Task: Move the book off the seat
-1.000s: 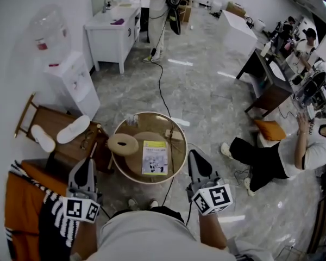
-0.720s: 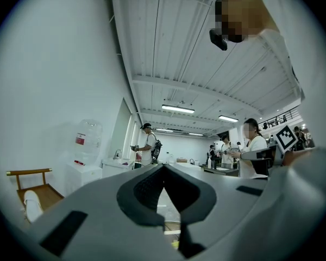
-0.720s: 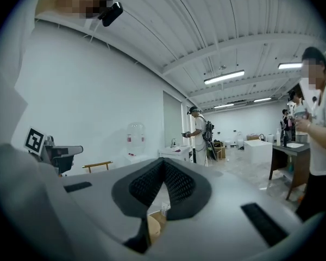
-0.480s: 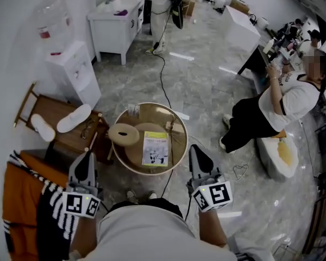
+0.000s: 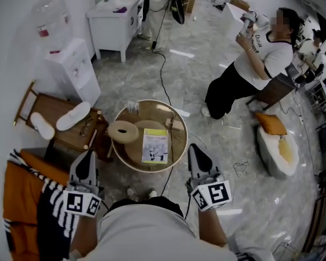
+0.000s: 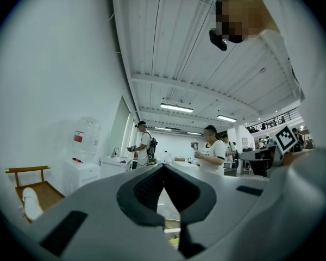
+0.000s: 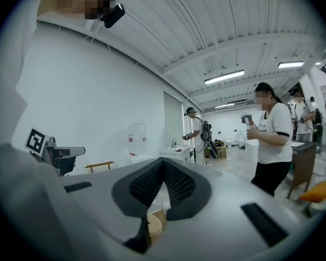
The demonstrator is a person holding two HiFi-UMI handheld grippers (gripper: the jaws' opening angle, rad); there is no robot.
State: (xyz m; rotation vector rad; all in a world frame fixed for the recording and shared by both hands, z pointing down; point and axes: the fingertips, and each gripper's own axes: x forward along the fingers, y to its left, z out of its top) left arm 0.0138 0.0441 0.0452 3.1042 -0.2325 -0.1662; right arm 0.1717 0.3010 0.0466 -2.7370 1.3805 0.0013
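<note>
A thin book (image 5: 155, 145) with a pale yellow-green cover lies flat on the round wooden seat (image 5: 148, 111), right of its middle. A beige ring-shaped cushion (image 5: 123, 131) rests on the seat's left part. My left gripper (image 5: 87, 156) hangs shut and empty to the lower left of the seat. At the seat's lower right my right gripper (image 5: 194, 150) is also shut on nothing. In the left gripper view the left gripper (image 6: 163, 168) points level across the room, and in the right gripper view the right gripper (image 7: 163, 162) does the same.
A person (image 5: 250, 58) in a white shirt stands on the floor at the back right. A black cable (image 5: 162, 86) runs from the seat across the floor. A wooden chair with slippers (image 5: 57, 128) stands left, a water dispenser (image 5: 70, 78) behind it, and a beanbag (image 5: 277, 145) right.
The person at the right has risen from the beanbag and walked toward the back. Both grippers have stayed shut and nearly still. The book has not moved.
</note>
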